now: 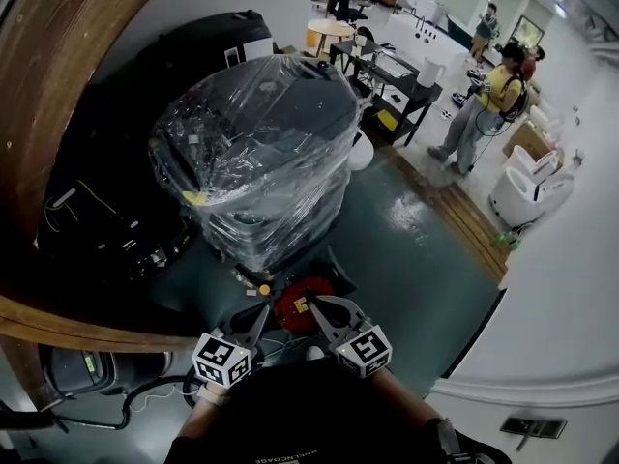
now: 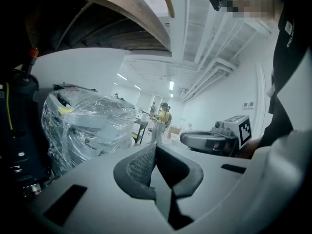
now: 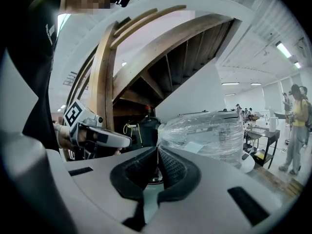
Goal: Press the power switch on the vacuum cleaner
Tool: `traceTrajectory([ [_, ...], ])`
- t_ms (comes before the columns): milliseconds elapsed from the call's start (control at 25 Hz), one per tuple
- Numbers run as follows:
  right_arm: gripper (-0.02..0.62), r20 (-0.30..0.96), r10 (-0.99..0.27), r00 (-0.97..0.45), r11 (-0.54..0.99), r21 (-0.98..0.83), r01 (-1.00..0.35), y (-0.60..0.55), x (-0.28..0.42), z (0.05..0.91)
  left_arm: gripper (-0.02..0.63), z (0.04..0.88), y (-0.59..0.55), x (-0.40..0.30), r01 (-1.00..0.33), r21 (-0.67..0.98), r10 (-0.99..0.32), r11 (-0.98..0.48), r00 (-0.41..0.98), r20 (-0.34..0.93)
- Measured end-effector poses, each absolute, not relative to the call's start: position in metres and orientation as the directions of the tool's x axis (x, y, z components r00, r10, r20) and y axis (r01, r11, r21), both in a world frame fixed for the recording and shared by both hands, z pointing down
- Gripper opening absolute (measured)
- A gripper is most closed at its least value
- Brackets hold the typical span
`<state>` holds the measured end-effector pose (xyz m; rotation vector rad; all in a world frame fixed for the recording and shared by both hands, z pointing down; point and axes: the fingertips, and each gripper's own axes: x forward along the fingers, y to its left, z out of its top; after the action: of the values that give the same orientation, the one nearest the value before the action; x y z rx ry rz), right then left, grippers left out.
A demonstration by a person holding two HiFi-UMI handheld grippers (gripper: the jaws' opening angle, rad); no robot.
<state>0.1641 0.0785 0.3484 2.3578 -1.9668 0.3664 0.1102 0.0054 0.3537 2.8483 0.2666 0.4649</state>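
A red, round vacuum cleaner body (image 1: 293, 307) sits low on the floor right in front of me, mostly hidden by my two grippers. I cannot pick out its power switch. My left gripper (image 1: 261, 311) points at its left side and my right gripper (image 1: 312, 301) at its top right, both with jaws together and nothing between them. In the left gripper view the left gripper (image 2: 155, 148) is shut, with the right gripper (image 2: 185, 138) beside it. The right gripper view shows the right gripper (image 3: 157, 151) shut, with the left gripper (image 3: 127, 141) beside it.
A large machine wrapped in clear plastic (image 1: 261, 148) stands just beyond the vacuum. Black equipment with a yellow cable (image 3: 139, 126) fills the space under a curved wooden stair (image 1: 68, 85) on the left. A grey appliance with a hose (image 1: 92, 367) lies at lower left. People (image 1: 484, 104) stand far right.
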Motion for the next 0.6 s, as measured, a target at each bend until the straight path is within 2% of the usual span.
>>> traceTrajectory([
  [600,0.025,0.201,-0.96,0.194,-0.226,-0.156,-0.962,0.093,0.169,0.355,0.014,0.358,0.014,0.11,0.137,0.273,0.222,-0.952,0.923,0.313],
])
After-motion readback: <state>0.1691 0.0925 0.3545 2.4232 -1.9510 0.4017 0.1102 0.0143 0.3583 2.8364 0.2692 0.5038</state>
